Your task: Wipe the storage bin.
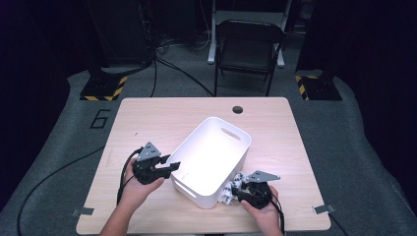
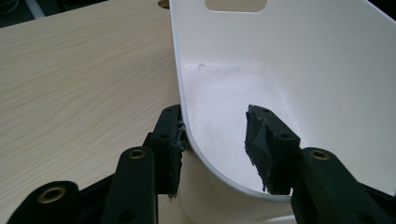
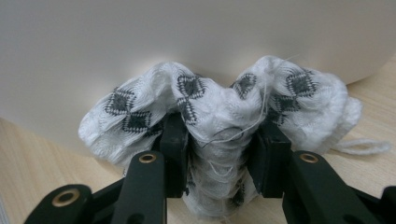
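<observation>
A white plastic bin (image 1: 196, 194) with handle slots stands askew on the wooden table (image 1: 162, 118). My left gripper (image 1: 173, 167) reaches over the bin's near left corner. In the left gripper view the rim (image 2: 184, 116) runs between the jaws of the left gripper (image 2: 217, 121). One pad (image 2: 173, 135) lies against the outer wall, the other (image 2: 261, 140) hangs inside, clear of the wall. My right gripper (image 1: 237, 190) rests low by the bin's near right wall. It is shut on a bunched white knitted cloth with dark diamond marks (image 3: 219, 107), which presses against the bin wall (image 3: 187, 37).
The bin's inside (image 2: 224, 93) holds nothing. A round cable hole (image 1: 238, 109) sits near the table's far edge. A dark folding chair (image 1: 248, 44) stands beyond the table. Cables trail off the table's left edge from the left gripper.
</observation>
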Action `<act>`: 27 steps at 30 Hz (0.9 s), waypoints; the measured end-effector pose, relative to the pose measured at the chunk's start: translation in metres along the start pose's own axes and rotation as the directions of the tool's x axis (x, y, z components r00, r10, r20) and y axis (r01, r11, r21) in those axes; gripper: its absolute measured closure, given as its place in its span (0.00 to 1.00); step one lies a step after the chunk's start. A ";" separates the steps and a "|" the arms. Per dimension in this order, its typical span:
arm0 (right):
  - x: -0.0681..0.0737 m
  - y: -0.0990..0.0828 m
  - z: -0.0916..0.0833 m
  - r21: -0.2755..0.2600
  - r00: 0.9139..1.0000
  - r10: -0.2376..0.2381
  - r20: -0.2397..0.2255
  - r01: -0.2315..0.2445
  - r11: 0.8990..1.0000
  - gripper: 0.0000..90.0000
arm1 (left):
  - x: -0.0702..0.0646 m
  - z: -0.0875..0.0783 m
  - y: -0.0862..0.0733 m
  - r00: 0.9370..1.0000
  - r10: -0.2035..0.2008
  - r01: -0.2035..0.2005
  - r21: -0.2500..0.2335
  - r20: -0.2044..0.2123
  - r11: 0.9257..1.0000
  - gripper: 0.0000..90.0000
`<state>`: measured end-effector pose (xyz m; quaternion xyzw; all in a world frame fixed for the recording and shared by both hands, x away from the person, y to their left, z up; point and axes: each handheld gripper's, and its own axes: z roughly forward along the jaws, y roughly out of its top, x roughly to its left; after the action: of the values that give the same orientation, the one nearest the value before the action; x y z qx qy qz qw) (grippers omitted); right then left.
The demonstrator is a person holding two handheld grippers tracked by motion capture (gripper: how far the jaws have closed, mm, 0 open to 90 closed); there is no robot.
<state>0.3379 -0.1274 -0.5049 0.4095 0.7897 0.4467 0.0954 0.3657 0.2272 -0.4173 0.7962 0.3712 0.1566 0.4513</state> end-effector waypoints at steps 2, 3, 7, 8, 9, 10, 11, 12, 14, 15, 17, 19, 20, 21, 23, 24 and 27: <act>0.001 0.000 -0.001 0.000 1.000 -0.006 0.000 0.006 1.000 0.70 | -0.002 0.002 0.000 1.000 0.015 -0.015 -0.003 -0.008 1.000 0.61; 0.003 0.000 -0.002 -0.003 1.000 -0.013 -0.010 0.013 1.000 0.70 | -0.003 0.003 0.000 1.000 0.021 -0.021 -0.003 -0.013 1.000 0.60; 0.018 0.002 -0.007 -0.014 0.997 -0.049 -0.052 0.049 0.999 0.70 | -0.004 0.004 0.000 1.000 0.019 -0.019 -0.004 -0.018 1.000 0.60; 0.022 0.003 -0.009 -0.020 0.996 -0.052 -0.067 0.050 0.999 0.70 | -0.004 0.004 0.000 1.000 0.020 -0.020 -0.006 -0.021 1.000 0.60; 0.026 0.003 -0.010 -0.028 0.995 -0.056 -0.077 0.054 0.998 0.70 | -0.004 0.004 0.000 0.999 0.024 -0.024 -0.005 -0.022 1.000 0.60; 0.029 0.004 -0.012 -0.035 0.994 -0.064 -0.086 0.061 0.998 0.70 | -0.004 0.004 0.000 0.999 0.024 -0.024 -0.003 -0.021 1.000 0.60; 0.031 0.004 -0.013 -0.039 0.992 -0.075 -0.100 0.072 0.997 0.70 | -0.004 0.004 -0.001 1.000 0.024 -0.024 -0.002 -0.021 1.000 0.60; 0.035 0.005 -0.015 -0.043 0.990 -0.085 -0.114 0.080 0.996 0.70 | -0.004 0.004 -0.001 0.999 0.025 -0.025 -0.003 -0.020 1.000 0.60; 0.037 0.006 -0.015 -0.050 0.988 -0.101 -0.118 0.095 0.994 0.70 | -0.004 0.004 -0.001 0.999 0.032 -0.032 0.000 -0.019 1.000 0.62; 0.036 0.005 -0.015 -0.052 0.987 -0.100 -0.124 0.095 0.994 0.70 | -0.004 0.003 0.000 0.999 0.034 -0.034 0.001 -0.025 0.999 0.64; 0.032 0.004 -0.013 -0.058 0.986 -0.075 -0.149 0.067 0.996 0.70 | -0.004 0.003 -0.001 0.999 0.038 -0.038 0.001 -0.036 0.999 0.67; 0.027 0.001 -0.010 -0.051 0.987 -0.053 -0.154 0.045 0.998 0.70 | -0.004 0.003 -0.001 0.998 0.044 -0.044 0.001 -0.042 0.999 0.69; 0.024 0.000 -0.006 -0.035 0.988 -0.047 -0.149 0.043 0.998 0.70 | -0.004 0.003 -0.001 0.998 0.046 -0.046 0.000 -0.046 0.999 0.70; 0.022 -0.002 -0.003 -0.019 0.990 -0.039 -0.136 0.036 0.999 0.70 | -0.004 0.003 -0.001 0.998 0.047 -0.047 -0.001 -0.052 0.999 0.71; 0.018 -0.004 0.002 0.011 0.993 -0.040 -0.110 0.042 0.999 0.70 | -0.004 0.003 -0.001 0.997 0.048 -0.048 0.000 -0.053 0.999 0.71; 0.018 -0.005 0.003 0.021 0.994 -0.044 -0.104 0.046 0.999 0.70 | -0.004 0.003 0.000 0.997 0.054 -0.054 0.003 -0.051 0.999 0.71; 0.017 -0.005 0.005 0.037 0.996 -0.066 -0.064 0.069 0.997 0.70 | -0.004 0.003 -0.001 0.997 0.056 -0.056 0.002 -0.051 0.998 0.71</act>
<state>0.3269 -0.1128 -0.5083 0.3702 0.8144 0.4401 0.0774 0.3643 0.2229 -0.4188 0.8022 0.3604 0.1893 0.4368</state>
